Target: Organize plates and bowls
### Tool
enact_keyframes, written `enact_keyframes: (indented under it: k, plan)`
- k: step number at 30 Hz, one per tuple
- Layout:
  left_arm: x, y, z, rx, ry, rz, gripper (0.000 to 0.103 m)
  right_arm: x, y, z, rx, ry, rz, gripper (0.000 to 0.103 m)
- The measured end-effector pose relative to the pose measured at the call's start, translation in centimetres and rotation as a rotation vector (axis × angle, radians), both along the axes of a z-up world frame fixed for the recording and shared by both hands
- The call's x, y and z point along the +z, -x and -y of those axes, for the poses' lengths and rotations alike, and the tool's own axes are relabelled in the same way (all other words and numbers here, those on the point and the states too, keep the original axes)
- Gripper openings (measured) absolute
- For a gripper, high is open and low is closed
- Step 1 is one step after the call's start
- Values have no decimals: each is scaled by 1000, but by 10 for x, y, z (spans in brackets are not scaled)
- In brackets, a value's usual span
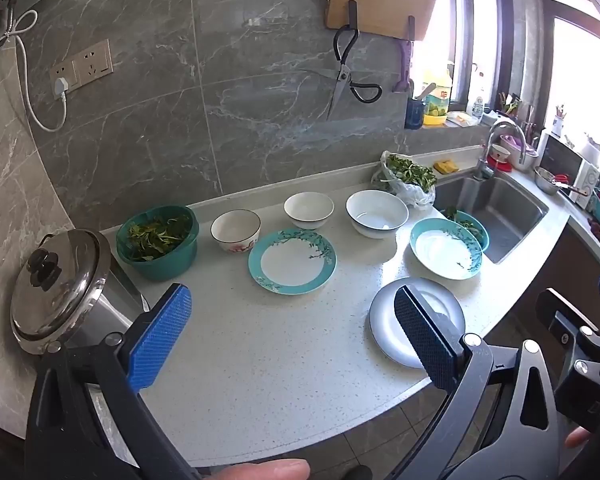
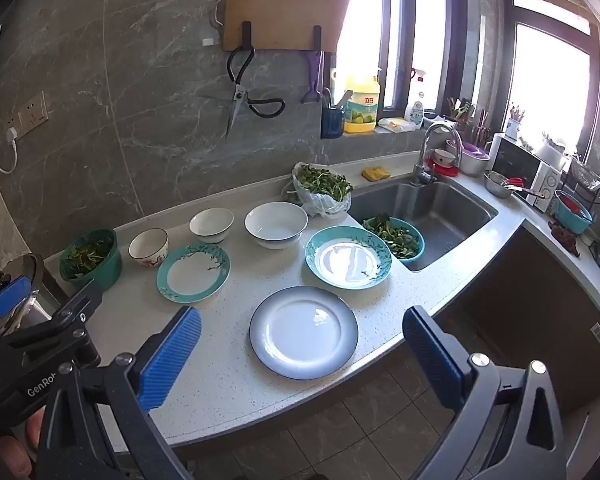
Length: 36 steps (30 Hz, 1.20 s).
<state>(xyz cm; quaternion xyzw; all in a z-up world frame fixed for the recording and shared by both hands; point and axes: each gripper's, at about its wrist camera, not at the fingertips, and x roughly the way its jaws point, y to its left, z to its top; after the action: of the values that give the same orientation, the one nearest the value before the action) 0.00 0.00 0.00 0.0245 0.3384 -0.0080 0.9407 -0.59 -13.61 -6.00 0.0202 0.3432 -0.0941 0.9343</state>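
While nothing is gripped: both tools hang above the table (image 2: 228, 380) edge, clear of the crockery.
Left hand-held gripper (image 1: 296, 340): released, jaws wide apart, holding nothing.
Right hand-held gripper (image 2: 300, 364): released too, jaws spread either side of the grey plate (image 2: 303, 332) but well above it.
Plates: grey plate nearest the front edge; teal flat plate (image 2: 193, 272) to its left; teal deep plate (image 2: 348, 257) behind, beside the sink (image 2: 440, 212).
Bowls: floral bowl (image 2: 148, 247), small white bowl (image 2: 211, 219) and large white bowl (image 2: 276, 224) in a row at the back, apart from one another.
Risk, slipping: glazed rims look slick, so a shallow pinch could likely let a plate tip out.
Risk, edge: the grey plate sits near the front edge; a nudge could push it to the floor.
Risk, knocking: the green basin (image 2: 91, 260) of leaves and steel pot (image 1: 60, 288) crowd the left side.
Surface: pale speckled stone, lightly glaring.
Room: grey marbled wall tiles, hanging cutting board (image 2: 286, 10), bright windows at right.
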Motion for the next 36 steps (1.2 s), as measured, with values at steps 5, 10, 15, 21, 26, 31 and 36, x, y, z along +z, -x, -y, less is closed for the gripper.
enact_keyframes:
  k: [5,10,15,21,26,31,36]
  plan:
    - [0,0,0,1,-4,6,103,0,0,0,0,5,-7,103]
    - [0,0,0,0,-1,2,103,0,0,0,0,7,-5,103]
    - [0,0,2,3,-4,6,103,0,0,0,0,7,-4,103]
    - [2,3,4,1,-1,7,103,0,-1,0,1,7,-5,103]
    - [2,1,5,-1,-1,5,103,0,-3,0,0,6,-6,103]
    - [3,1,4,-1,1,3,103,0,-4,1,1,5,-8,103]
    - [2,-5,4,-2,2,0,103,0,-6,1,0,5,-10,103]
